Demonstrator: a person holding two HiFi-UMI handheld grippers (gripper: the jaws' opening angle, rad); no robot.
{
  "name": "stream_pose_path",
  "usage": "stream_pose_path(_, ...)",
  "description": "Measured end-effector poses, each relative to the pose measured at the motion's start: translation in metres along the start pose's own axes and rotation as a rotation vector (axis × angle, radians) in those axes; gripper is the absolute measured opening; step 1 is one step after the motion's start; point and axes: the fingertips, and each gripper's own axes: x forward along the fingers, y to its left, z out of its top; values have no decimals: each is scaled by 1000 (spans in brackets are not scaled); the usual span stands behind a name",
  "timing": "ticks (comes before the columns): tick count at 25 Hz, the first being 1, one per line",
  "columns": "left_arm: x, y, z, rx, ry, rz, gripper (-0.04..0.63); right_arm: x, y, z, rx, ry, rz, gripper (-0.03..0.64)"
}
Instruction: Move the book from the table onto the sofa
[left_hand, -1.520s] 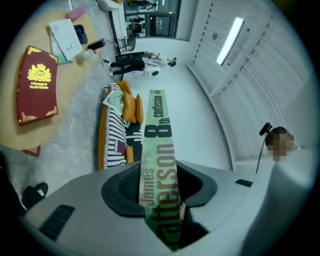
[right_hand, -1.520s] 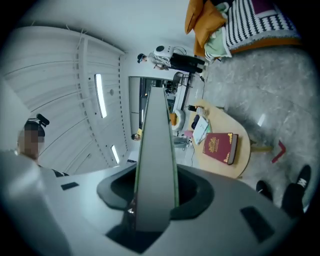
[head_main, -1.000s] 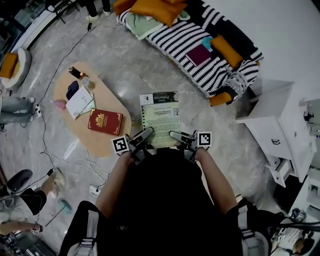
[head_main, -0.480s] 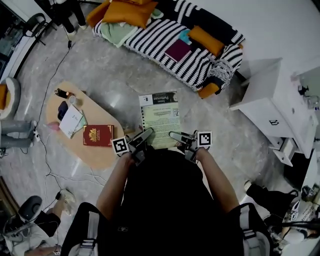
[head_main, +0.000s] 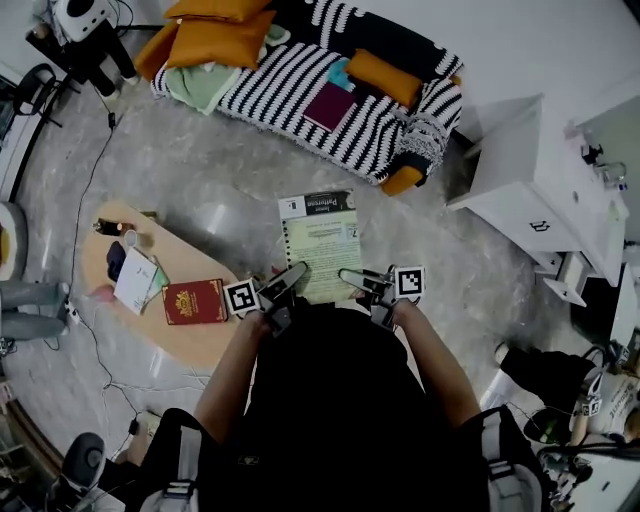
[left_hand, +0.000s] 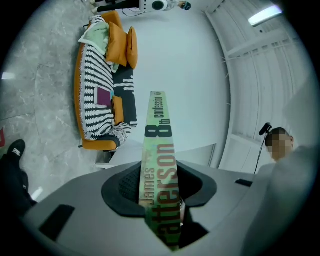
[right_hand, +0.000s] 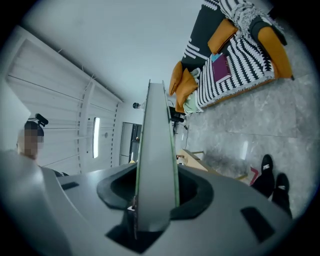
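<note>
Since one second ago the sofa (head_main: 290, 85) has slid to the left and now lies more straight ahead of me in the head view. The table (head_main: 205, 340) has drifted to the left edge and the white cabinet (head_main: 530, 190) has come further in on the right. Between my hands nothing has changed.

The book (head_main: 320, 245) is off the table. It hangs flat in the air over the grey floor (head_main: 200, 190), cover upward, well apart from the sofa. The left gripper (head_main: 292, 278) clamps its near left corner, with the printed spine standing between the jaws in the left gripper view. The right gripper (head_main: 355, 277) clamps the near right corner, on the side of the page edges. I judge that I hold it with two grips because one grip at a corner would let such a wide, soft book droop or twist. I keep it level so that it can go down flat on the seat.

On the table a red book (head_main: 194, 301) and a white booklet (head_main: 134, 281) remain. The floor toward the sofa looks free, with cables only far to the left. The seat itself is crowded: orange cushions (head_main: 215, 30) and a green cloth (head_main: 205, 85) at the left end, a purple flat thing (head_main: 331, 106) and one more orange cushion (head_main: 398, 78) toward the right. The bare striped part between them seems the best place.
</note>
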Motion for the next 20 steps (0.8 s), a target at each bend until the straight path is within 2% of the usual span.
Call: stream_pose_path(20, 55, 18, 124, -19, 233, -44, 160, 54, -27, 104, 0, -196, -57, 175)
